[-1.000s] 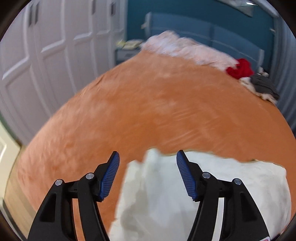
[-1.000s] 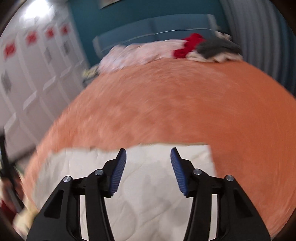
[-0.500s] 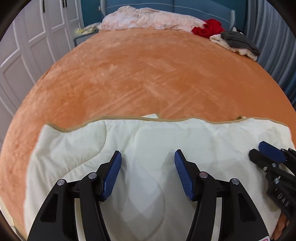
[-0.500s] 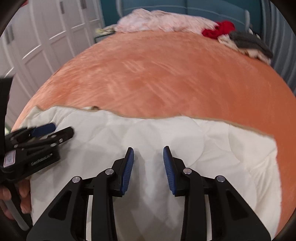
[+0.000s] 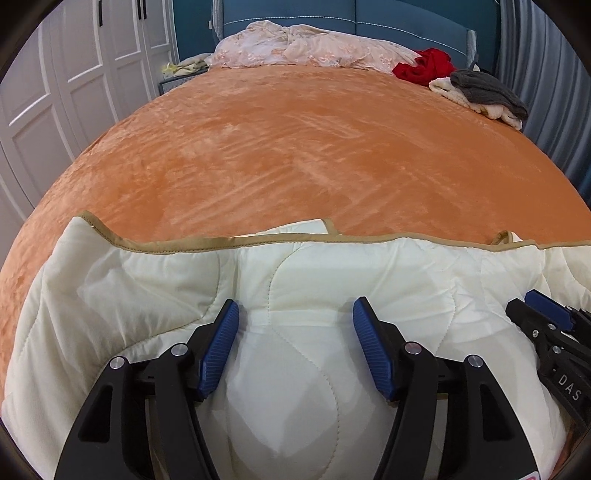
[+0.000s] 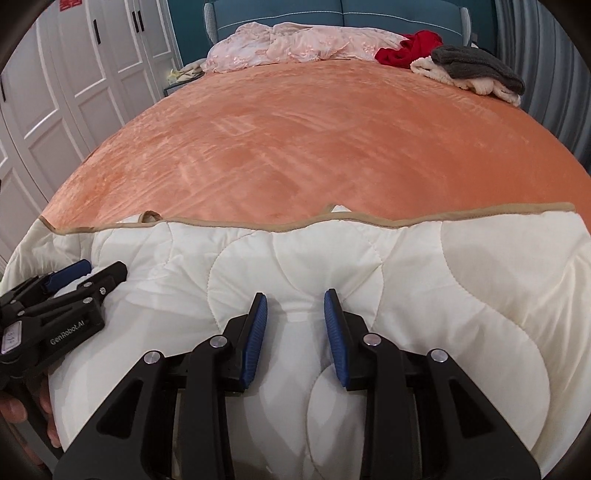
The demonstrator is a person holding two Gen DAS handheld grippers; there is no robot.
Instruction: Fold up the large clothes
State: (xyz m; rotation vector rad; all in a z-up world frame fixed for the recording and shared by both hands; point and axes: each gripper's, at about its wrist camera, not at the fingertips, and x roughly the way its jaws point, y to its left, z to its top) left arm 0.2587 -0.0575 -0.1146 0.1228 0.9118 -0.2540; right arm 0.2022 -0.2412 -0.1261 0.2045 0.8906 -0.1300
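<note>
Left tongs (image 5: 295,325) and right tongs (image 6: 293,314), both parted and gripping nothing, rest side by side over the quilt (image 6: 461,273), spaced to catch it across the bed (image 5: 295,147).

Orange bedspread (image 5: 295,147), white wardrobe (image 5: 74,74)

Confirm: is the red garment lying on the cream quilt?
No. The red garment lies at the bed's far end by the headboard, apart from the quilt.
</note>
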